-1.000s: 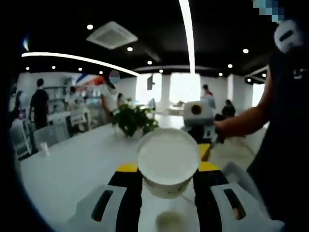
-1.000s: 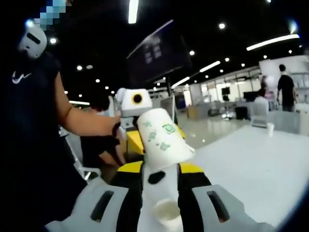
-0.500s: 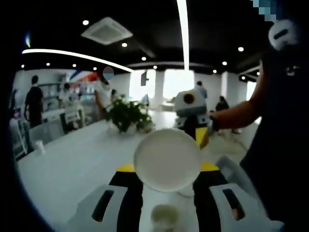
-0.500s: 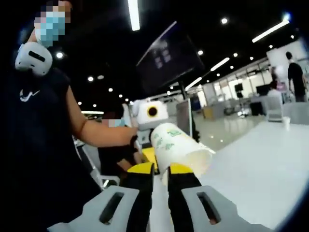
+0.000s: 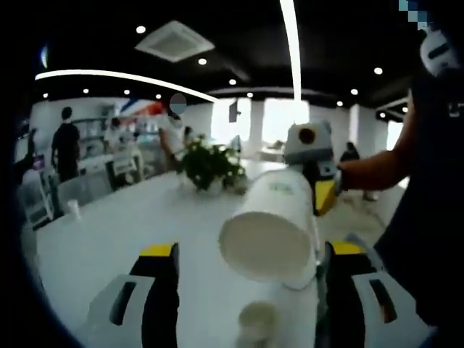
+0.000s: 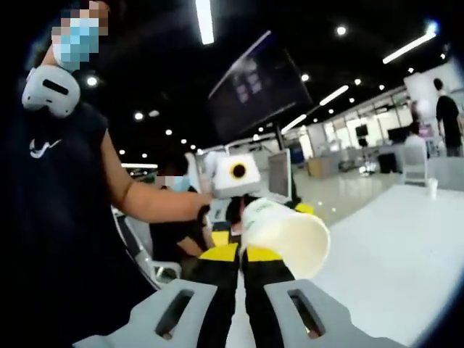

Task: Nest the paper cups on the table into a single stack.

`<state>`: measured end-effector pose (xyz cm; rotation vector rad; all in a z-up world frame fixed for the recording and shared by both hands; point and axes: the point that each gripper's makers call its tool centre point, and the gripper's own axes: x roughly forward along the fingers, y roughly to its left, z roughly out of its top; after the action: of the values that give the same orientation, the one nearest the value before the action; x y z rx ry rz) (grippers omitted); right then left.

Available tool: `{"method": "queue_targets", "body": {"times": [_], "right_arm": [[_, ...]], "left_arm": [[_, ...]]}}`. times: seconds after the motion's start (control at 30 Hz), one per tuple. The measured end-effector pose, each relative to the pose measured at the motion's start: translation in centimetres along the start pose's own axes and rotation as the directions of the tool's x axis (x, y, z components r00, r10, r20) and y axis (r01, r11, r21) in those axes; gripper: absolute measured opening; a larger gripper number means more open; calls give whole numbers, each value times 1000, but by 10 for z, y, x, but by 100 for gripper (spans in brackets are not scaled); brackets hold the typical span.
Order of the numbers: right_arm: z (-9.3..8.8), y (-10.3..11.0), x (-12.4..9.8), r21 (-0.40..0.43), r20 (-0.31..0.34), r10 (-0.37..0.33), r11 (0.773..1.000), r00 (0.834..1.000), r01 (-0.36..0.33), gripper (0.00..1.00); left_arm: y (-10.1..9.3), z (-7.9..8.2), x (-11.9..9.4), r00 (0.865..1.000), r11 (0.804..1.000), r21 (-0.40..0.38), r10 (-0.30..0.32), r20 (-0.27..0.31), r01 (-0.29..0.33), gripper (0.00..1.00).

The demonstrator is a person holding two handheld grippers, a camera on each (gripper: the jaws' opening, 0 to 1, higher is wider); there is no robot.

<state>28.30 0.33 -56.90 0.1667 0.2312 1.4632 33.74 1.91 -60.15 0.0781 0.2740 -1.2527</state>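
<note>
The left gripper [image 5: 246,254] has its yellow-tipped black jaws spread wide apart. Between them a white paper cup [image 5: 270,230] lies tilted, base toward the camera, held at its far end by the right gripper [image 5: 317,190]. Below it a second small white paper cup [image 5: 257,321] stands on the long white table [image 5: 123,232], near a leafy green potted plant [image 5: 209,164]

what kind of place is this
Probably a large open-plan office or showroom lobby: a long white table with a potted plant, a black ceiling with recessed lights and an air-conditioning vent, and people standing further back.
</note>
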Motion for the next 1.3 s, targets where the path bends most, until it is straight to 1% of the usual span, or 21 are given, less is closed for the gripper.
{"method": "queue_targets", "body": {"times": [0.07, 0.17, 0.2, 0.3, 0.37, 0.4, 0.43, 0.53, 0.6, 0.7, 0.8, 0.83, 0.9, 0.93, 0.97, 1.0, 1.03, 1.13, 1.17, 1.23, 1.3], "right_arm": [[3, -1, -2, -9, -4, -12, 1000, 1000, 12, 0], [0, -8, -5, -22, -67, -59, 998, 996, 58, 0], [-2, -9, -6, -43, -101, -69, 997, 993, 65, 0], [-2, -10, -6, -74, -150, -90, 994, 985, 80, 0], [0, -9, -5, -82, -173, -91, 994, 981, 77, 0], [-1, -10, -5, -83, -191, -97, 993, 977, 82, 0], [-3, -11, -5, -82, -219, -105, 993, 970, 89, 0], [-2, -11, -5, -88, -256, -117, 991, 960, 97, 0], [-3, -12, -6, -104, -292, -132, 989, 947, 105, 0], [-5, -15, -8, -141, -357, -153, 984, 921, 109, 0], [-8, -16, -10, -174, -425, -166, 980, 890, 99, 0], [-7, -16, -9, -184, -438, -170, 978, 883, 97, 0], [-6, -18, -9, -205, -477, -184, 974, 859, 94, 0], [-6, -22, -9, -208, -506, -208, 971, 837, 116, 0], [-7, -24, -10, -205, -520, -222, 970, 825, 132, 0], [-6, -29, -10, -230, -553, -249, 963, 795, 141, 0], [-6, -29, -9, -232, -563, -249, 963, 788, 139, 0], [-5, -30, -9, -230, -614, -251, 964, 749, 134, 0], [-5, -31, -9, -237, -637, -253, 963, 728, 128, 0], [-4, -34, -9, -241, -662, -262, 962, 702, 131, 0], [-4, -36, -10, -255, -706, -266, 960, 656, 115, 0]], "left_arm": [[10, -2, -3, 998, 998, -3, 55, -8, -55, 98], [12, -5, -10, 997, 997, 8, 80, -15, -80, 98], [13, -5, -13, 996, 996, 10, 93, -7, -93, 98], [14, -8, -20, 993, 993, -2, 120, 1, -120, 98], [17, -27, -25, 986, 989, 6, 148, -74, -148, 98], [19, -39, -27, 978, 986, 17, 166, -122, -166, 98], [20, -44, -29, 974, 984, 16, 177, -139, -176, 98], [18, -50, -31, 975, 983, 20, 181, -128, -180, 98], [19, -54, -35, 974, 983, 20, 186, -126, -185, 98], [24, -63, -42, 967, 977, 3, 214, -139, -215, 98], [27, -64, -46, 967, 974, 2, 225, -123, -227, 98], [29, -65, -48, 963, 971, -4, 238, -129, -240, 98], [32, -66, -50, 958, 966, -7, 254, -134, -257, 98], [32, -66, -51, 957, 965, -9, 258, -133, -261, 98], [33, -66, -54, 957, 964, -12, 261, -130, -265, 98], [33, -66, -55, 956, 963, -13, 264, -127, -268, 98], [33, -66, -56, 956, 963, -12, 267, -126, -270, 98], [35, -73, -64, 952, 961, -21, 271, -140, -277, 98], [36, -73, -66, 951, 959, -23, 277, -138, -282, 98], [38, -74, -70, 949, 956, -30, 285, -132, -291, 98], [39, -78, -73, 950, 956, -45, 283, -132, -291, 98]]}}
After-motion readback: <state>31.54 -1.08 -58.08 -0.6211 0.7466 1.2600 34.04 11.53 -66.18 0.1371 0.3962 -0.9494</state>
